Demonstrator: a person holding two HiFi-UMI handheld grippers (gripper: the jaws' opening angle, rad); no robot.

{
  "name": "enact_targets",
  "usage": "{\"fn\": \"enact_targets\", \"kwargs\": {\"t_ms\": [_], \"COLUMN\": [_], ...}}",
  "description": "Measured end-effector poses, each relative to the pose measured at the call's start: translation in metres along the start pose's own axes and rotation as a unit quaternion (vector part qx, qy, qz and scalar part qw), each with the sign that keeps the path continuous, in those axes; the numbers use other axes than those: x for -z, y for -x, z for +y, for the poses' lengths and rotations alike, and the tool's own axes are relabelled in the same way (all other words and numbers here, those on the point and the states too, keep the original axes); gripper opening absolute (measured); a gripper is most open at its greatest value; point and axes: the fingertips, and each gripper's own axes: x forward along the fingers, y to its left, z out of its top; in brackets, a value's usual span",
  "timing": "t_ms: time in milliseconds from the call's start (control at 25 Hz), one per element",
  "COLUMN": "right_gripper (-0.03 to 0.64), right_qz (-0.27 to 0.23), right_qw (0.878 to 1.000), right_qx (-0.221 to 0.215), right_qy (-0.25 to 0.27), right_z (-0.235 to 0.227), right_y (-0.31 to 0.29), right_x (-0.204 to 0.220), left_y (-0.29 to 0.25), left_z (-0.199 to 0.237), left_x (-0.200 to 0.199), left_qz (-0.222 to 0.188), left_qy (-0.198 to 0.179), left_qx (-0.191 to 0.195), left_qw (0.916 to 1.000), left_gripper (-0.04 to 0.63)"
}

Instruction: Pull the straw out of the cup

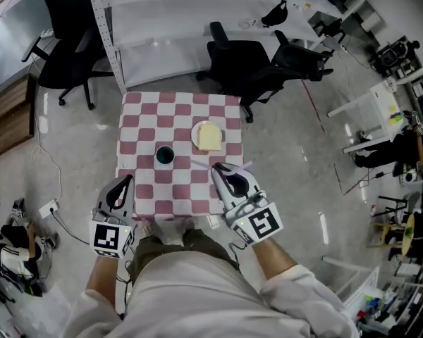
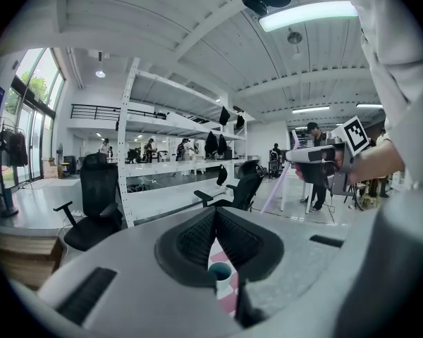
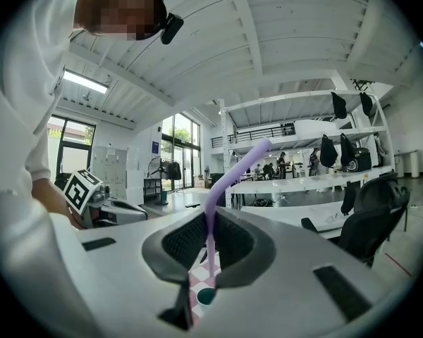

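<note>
A dark cup (image 1: pixel 165 155) with a white rim stands on the pink-and-white checked table (image 1: pixel 144 129); it also shows low between the jaws as the cup (image 2: pixel 219 272) and the cup (image 3: pixel 206 296). My right gripper (image 1: pixel 218 169) (image 3: pixel 211 220) is shut on a purple bendy straw (image 3: pixel 213 196), held clear of the cup, to its right. The straw (image 1: pixel 246 165) sticks out on both sides of the jaws. My left gripper (image 1: pixel 129 180) (image 2: pixel 216 217) hangs at the table's near left edge, shut with nothing in it. The right gripper (image 2: pixel 317 155) shows in the left gripper view.
A white plate with a yellow slice (image 1: pixel 209 136) lies right of and behind the cup. Black office chairs (image 1: pixel 247 65) and a white shelf rack (image 1: pixel 162 20) stand beyond the table. A person (image 1: pixel 7 248) sits on the floor at the left.
</note>
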Motion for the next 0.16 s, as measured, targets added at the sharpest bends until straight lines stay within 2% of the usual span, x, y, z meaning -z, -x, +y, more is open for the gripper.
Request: {"fn": "enact_targets", "kwargs": {"t_ms": [160], "right_gripper": [0.031], "right_qz": [0.0], "right_qw": [1.0], "right_qx": [0.0], "right_qy": [0.0], "right_z": [-0.0014], "right_y": [-0.0008], "right_x": [0.0007], "left_y": [-0.0008], "left_z": [0.0007], "left_x": [-0.0001], "left_qz": [0.002], "left_qy": [0.0], "left_qx": [-0.001], "left_qw": [1.0], "left_gripper": [0.005]}}
